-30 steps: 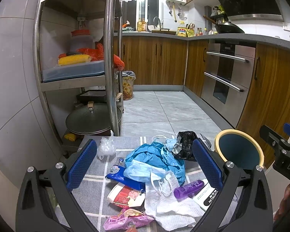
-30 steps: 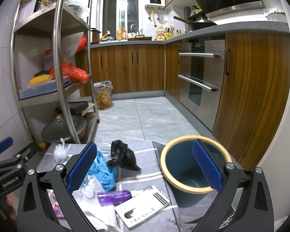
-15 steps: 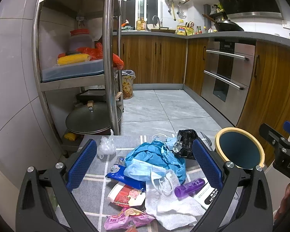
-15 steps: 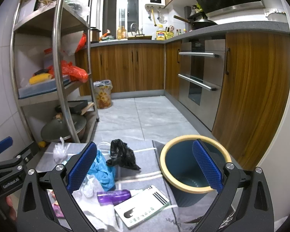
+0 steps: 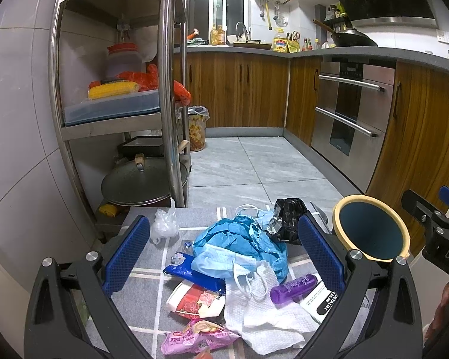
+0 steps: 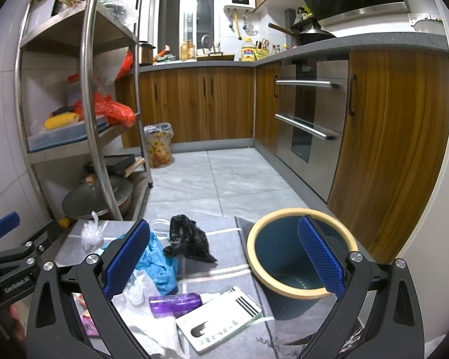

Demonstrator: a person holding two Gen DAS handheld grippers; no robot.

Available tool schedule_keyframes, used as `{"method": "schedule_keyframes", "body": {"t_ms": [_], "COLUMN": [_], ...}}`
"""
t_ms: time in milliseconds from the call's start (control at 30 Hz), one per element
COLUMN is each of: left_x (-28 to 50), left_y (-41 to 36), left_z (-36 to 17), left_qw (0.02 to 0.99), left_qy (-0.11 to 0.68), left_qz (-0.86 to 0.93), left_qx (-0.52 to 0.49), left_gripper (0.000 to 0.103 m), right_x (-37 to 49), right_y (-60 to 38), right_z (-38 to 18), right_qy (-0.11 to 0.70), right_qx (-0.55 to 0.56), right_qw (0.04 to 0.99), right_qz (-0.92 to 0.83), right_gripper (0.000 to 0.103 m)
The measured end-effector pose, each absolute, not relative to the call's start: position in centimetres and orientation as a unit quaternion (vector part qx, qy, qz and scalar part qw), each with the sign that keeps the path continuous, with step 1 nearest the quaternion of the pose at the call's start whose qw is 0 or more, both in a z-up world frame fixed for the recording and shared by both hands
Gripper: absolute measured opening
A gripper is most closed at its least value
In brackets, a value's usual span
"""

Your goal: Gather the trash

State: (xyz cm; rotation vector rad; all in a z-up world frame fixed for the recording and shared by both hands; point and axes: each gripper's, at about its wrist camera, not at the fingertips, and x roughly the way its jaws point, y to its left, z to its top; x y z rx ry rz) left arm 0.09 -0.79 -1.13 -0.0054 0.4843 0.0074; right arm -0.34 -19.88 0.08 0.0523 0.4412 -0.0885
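Your crumpled blue plastic sheet [image 5: 239,239] covers most of the pale blue face mask [image 5: 221,261] and part of the dark blue wrapper [image 5: 194,273]. The pink snack packet [image 5: 194,336] runs off the bottom edge. You cannot read the white card's print [image 6: 221,321]; the white paper towel [image 5: 263,314] hides the floor mat beneath.

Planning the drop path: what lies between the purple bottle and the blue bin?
In the right wrist view, a white card box lies between the purple bottle and the blue bin; beyond it, bare grey mat.

Evenly lit indoors; sharp focus; heavy fisheye bending, dark corners
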Motion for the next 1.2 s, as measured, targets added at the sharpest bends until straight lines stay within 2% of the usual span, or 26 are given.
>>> {"method": "schedule_keyframes", "body": {"t_ms": [267,467,633,833,933,1000,1067,1200], "left_x": [0.9,2.5,6.0,10.3,11.4,11.9,12.0,12.6], "left_y": [-1.3,-1.4,1.4,6.8,7.8,7.0,5.9,3.7], "left_z": [-1.2,-1.3,-1.2,-3.2,-5.0,-6.3,-7.3,-9.9], "left_qw": [0.968,0.963,0.96,0.945,0.93,0.921,0.915,0.894], "left_qy": [0.248,0.262,0.273,0.324,0.364,0.387,0.403,0.445], "left_qz": [-0.012,-0.009,0.014,0.043,0.032,0.008,-0.016,-0.054], "left_qx": [0.023,0.066,0.053,-0.014,-0.042,-0.047,-0.031,-0.008], "left_gripper": [0.098,0.098,0.098,0.097,0.095,0.087,0.081,0.061], "right_x": [1.2,5.5,10.9,15.4,17.4,18.7,19.4,20.1], "right_y": [-20.3,-20.5,-18.8,-19.5,-20.2,-20.5,-20.5,-19.2], "right_z": [-0.8,-0.9,-1.8,-4.8,-6.5,-7.8,-8.9,-10.4], "right_qy": [0.237,0.264,0.285,0.341,0.376,0.4,0.417,0.439], "right_qx": [0.029,0.044,-0.005,0.028,0.051,0.067,0.08,0.071], "right_qw": [0.97,0.963,0.957,0.938,0.923,0.911,0.901,0.888], "right_qz": [-0.044,0.002,0.046,0.058,0.059,0.069,0.085,0.12], "right_gripper": [0.098,0.098,0.098,0.093,0.077,0.066,0.06,0.046]}}
